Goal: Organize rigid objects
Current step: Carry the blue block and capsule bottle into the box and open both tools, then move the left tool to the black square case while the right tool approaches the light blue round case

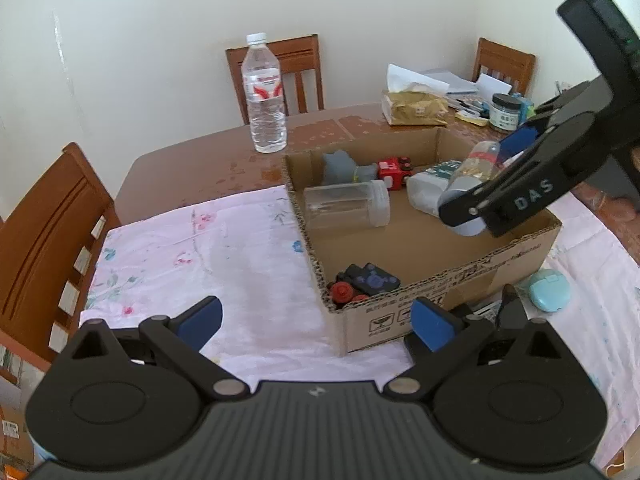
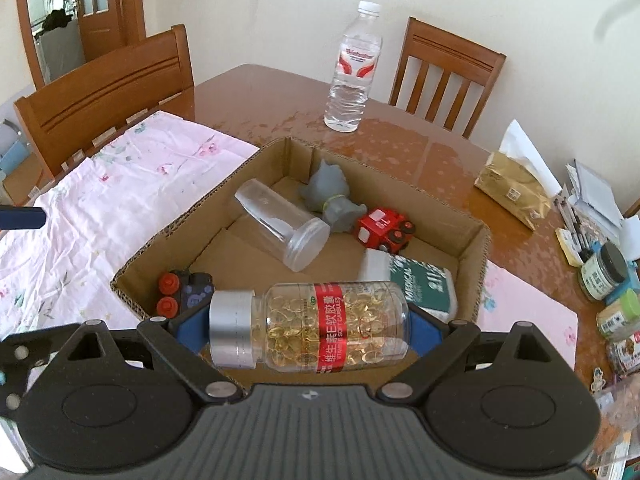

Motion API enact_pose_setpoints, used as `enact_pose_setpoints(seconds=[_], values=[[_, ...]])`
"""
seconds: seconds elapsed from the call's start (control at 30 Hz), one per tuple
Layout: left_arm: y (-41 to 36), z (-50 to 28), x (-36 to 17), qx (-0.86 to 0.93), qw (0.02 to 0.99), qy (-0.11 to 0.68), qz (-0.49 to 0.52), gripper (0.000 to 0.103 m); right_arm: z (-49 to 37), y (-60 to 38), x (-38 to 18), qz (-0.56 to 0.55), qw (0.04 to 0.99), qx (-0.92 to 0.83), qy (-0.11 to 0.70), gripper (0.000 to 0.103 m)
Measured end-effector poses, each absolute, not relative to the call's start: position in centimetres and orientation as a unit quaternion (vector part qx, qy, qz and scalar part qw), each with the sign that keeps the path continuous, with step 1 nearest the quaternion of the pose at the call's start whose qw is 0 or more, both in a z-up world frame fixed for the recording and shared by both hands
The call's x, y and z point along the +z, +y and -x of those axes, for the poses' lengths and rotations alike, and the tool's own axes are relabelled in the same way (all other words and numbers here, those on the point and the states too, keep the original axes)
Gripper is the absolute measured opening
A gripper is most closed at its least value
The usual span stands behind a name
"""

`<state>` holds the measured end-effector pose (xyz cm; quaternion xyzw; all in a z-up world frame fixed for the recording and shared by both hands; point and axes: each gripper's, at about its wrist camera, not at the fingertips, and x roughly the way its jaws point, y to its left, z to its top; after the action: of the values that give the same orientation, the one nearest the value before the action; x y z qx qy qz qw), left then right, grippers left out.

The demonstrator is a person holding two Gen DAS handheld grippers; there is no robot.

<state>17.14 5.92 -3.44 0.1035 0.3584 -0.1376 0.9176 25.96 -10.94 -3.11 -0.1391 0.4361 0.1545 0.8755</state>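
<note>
**Desk:** What have your claws got?

**Me:** My right gripper (image 2: 310,330) is clamped on the capsule bottle (image 2: 308,326), crosswise, silver cap to the left, blue pads at each end. It hangs above the near side of the cardboard box (image 2: 482,240). My left gripper (image 1: 316,322) stands wide apart with nothing between its fingers, over the floral cloth (image 1: 200,248) by the box's corner.

**Desk:** What's in the box?

**Me:** A clear jar (image 2: 282,228) on its side, a grey figure (image 2: 330,192), a red toy truck (image 2: 384,228), a white-and-green bottle (image 2: 416,284) and a black toy (image 2: 188,290) with red wheels in the near corner.

**Desk:** Anything only one camera catches?

**Me:** The left view alone shows a pale blue case (image 1: 550,290) on the cloth outside the box. The right view alone reads the bottle's red label and golden capsules. Both show the water bottle (image 1: 264,94) upright on the table (image 1: 192,168) beyond.
</note>
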Motion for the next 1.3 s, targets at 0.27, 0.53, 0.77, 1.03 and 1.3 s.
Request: enact_pose_setpoints(seconds=[0.27,0.53,0.77,1.03,1.3], values=[[7.5,-17.1,-4.0,-0.132,0.917,0.366,-0.094,0.100,-26.0,-10.5,-2.4,0.132,0.888,0.130,0.422,0.103],[7.6,-17.4,-4.7,-0.144,0.912,0.374,-0.089,0.101,-23.8,-12.3,-2.1,0.096,0.894,0.087,0.430,0.103],[6.9,-16.8,-4.8,-0.146,0.911,0.375,-0.088,0.101,-21.1,-14.2,-2.5,0.075,0.895,0.055,0.436,0.103],[6.1,-16.0,-5.0,-0.117,0.912,0.384,-0.081,0.101,-19.2,-18.4,-4.6,0.061,0.889,0.027,0.454,0.103],[3.8,-15.3,-5.7,-0.076,0.906,0.411,-0.070,0.101,-18.2,-21.2,-9.3,0.056,0.864,0.105,0.489,0.103]])
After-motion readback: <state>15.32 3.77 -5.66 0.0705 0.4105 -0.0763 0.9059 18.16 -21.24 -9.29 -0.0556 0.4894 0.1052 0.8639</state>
